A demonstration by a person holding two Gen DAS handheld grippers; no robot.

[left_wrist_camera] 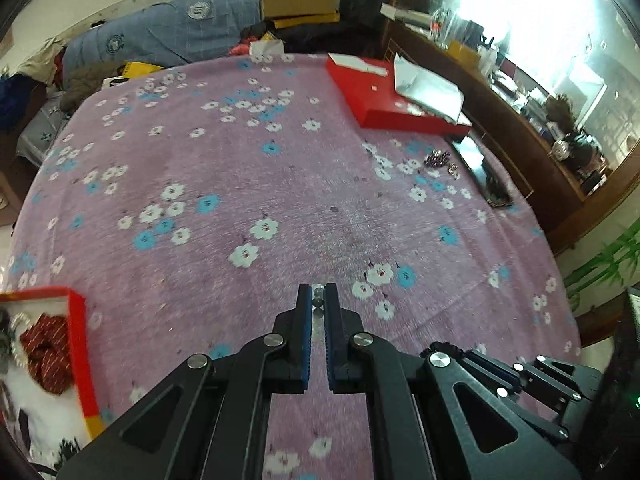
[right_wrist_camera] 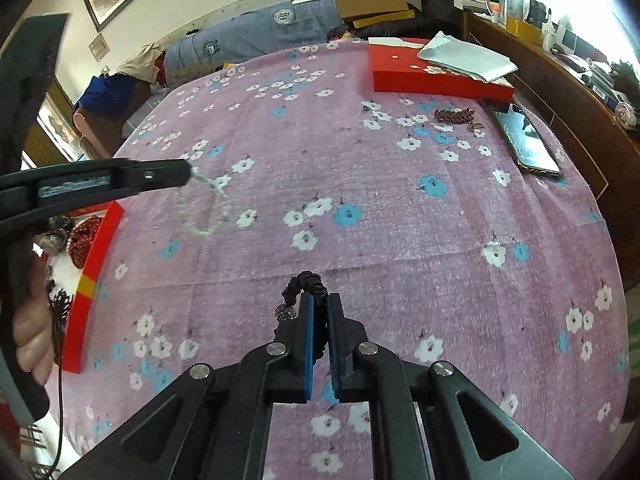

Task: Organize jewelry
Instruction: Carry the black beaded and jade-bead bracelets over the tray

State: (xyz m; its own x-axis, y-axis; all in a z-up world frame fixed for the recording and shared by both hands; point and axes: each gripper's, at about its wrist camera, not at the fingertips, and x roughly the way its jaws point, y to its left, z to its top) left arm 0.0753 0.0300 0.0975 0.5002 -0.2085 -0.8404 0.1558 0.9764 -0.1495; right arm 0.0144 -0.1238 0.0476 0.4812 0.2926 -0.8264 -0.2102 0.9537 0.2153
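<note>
My left gripper is shut on a pale beaded bracelet; its beads show between the blue pads. In the right wrist view the same gripper holds the bracelet dangling and blurred above the floral bedspread. My right gripper is shut on a black cord bracelet with a sparkly bead. An open red jewelry box at lower left holds a red scrunchie and other pieces; it also shows in the right wrist view. A dark leaf-shaped jewelry piece lies far right.
A red flat box with white paper on it sits at the far right of the bed. A phone lies near the right edge. Folded bedding and cardboard boxes line the far side. A wooden cabinet runs along the right.
</note>
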